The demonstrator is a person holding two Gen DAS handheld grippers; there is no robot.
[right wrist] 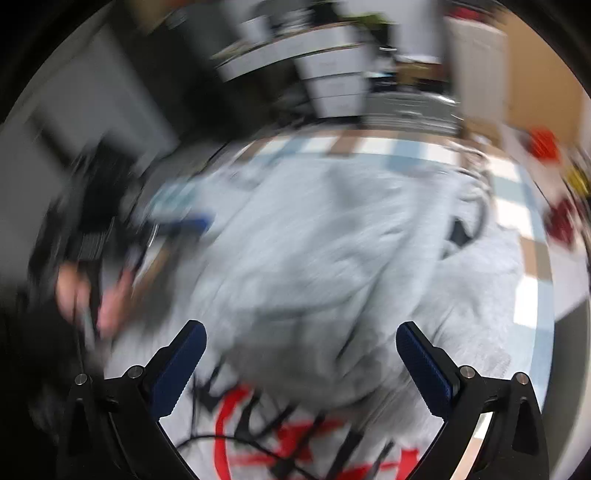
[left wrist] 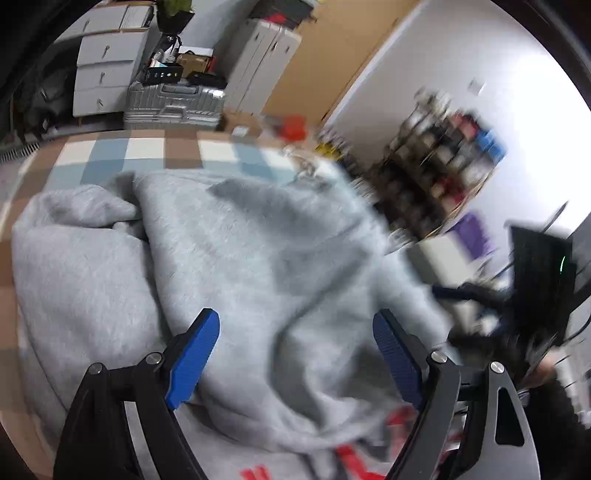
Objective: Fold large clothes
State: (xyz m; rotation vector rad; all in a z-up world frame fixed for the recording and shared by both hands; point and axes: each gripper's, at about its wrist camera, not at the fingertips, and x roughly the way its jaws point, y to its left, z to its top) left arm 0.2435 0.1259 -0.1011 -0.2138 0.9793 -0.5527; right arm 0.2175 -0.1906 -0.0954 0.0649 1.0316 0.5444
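A checked cloth (left wrist: 147, 155) in brown, white and pale blue squares covers the surface. Just behind its far edge lies a ribbed silver suitcase (left wrist: 173, 105) on its side. Left of the suitcase stands a grey drawer unit (left wrist: 105, 70); right of it, a tall white cabinet (left wrist: 258, 59). A dark plant pot (left wrist: 173, 18) sits above the suitcase. Farther right of the suitcase, a crowded shelf rack (left wrist: 439, 173) is blurred; it seems to hold jars or boxes.
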